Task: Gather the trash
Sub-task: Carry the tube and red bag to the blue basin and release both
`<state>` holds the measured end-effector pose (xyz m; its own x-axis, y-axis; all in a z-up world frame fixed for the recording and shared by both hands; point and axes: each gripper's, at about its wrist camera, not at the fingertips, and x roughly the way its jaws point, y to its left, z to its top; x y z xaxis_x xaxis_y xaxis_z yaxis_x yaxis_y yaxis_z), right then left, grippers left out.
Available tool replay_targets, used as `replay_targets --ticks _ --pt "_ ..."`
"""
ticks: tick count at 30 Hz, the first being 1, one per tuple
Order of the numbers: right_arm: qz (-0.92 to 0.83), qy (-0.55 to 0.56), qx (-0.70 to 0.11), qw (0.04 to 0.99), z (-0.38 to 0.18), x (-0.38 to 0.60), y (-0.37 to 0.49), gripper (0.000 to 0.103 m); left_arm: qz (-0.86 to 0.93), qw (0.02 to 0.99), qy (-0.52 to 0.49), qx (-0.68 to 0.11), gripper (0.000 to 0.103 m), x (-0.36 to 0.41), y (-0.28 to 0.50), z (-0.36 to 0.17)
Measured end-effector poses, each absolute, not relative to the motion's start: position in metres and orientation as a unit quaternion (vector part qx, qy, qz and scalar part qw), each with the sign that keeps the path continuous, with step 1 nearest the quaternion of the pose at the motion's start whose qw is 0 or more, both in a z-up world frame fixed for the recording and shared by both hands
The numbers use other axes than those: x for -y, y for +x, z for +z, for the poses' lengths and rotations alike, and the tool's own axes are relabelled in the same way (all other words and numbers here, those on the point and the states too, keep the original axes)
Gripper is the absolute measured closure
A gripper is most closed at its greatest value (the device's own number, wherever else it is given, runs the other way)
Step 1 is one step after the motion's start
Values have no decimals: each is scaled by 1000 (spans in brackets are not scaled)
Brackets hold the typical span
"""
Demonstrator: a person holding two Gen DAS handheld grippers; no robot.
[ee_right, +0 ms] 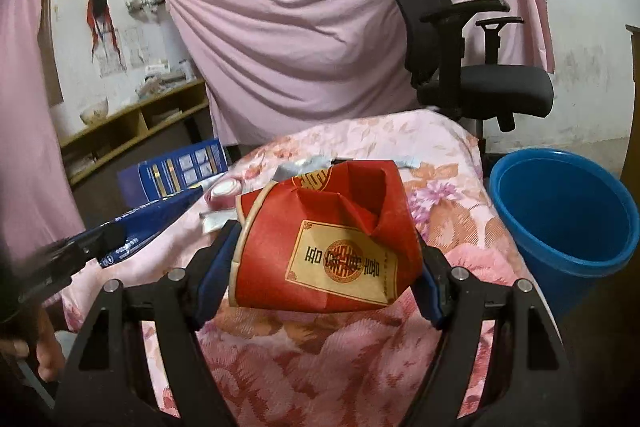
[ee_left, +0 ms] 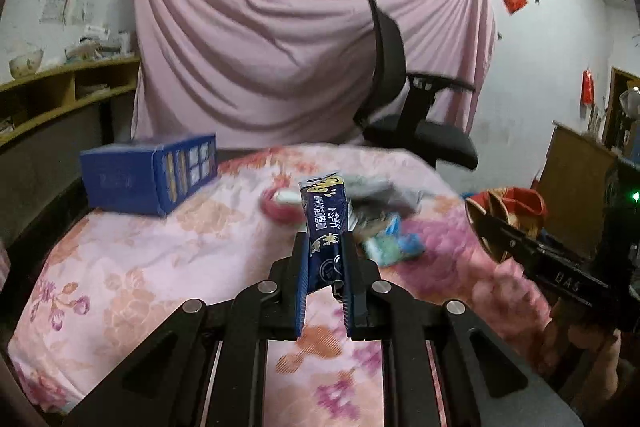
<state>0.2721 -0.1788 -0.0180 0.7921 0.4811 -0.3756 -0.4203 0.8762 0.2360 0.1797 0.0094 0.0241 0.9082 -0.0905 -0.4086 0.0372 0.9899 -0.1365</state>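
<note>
My left gripper (ee_left: 325,247) is shut on a flattened dark blue drink carton (ee_left: 325,223), which stands up between the pads above the floral bed cover (ee_left: 160,247). The same carton (ee_right: 148,223) shows at the left of the right wrist view. My right gripper (ee_right: 326,247) is shut on a crumpled red paper cup (ee_right: 324,251) with a gold label, held wide across its body; that cup (ee_left: 516,205) appears at the right of the left wrist view. More litter lies on the bed: a pink round lid (ee_left: 280,205), a grey wrapper (ee_left: 380,193) and a teal packet (ee_left: 390,241).
A blue plastic bucket (ee_right: 568,211) stands on the floor right of the bed. A dark blue box (ee_left: 148,177) sits at the bed's far left. A black office chair (ee_left: 412,99) stands behind the bed before a pink sheet. Wooden shelves (ee_left: 60,95) run along the left wall.
</note>
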Motion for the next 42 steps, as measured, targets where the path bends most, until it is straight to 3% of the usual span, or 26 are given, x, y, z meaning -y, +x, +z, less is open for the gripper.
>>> replay_targets --ticks 11,17,30,33,38,42 --pt "143 132 -136 971 10 255 288 8 -134 977 -56 -157 91 80 246 57" --pt "66 203 -162 964 0 323 324 8 -189 955 -56 -220 91 146 319 58" --pt "3 258 -259 931 -54 392 389 7 -217 901 -40 -374 90 233 421 4" --pt "3 267 -276 924 -63 395 390 7 -218 891 -50 -396 87 237 427 -1" --pt "4 265 -288 920 -69 399 389 5 -210 891 -65 -398 71 226 422 0" --pt "1 265 -278 923 -66 401 385 1 -199 896 -80 -389 69 215 419 4"
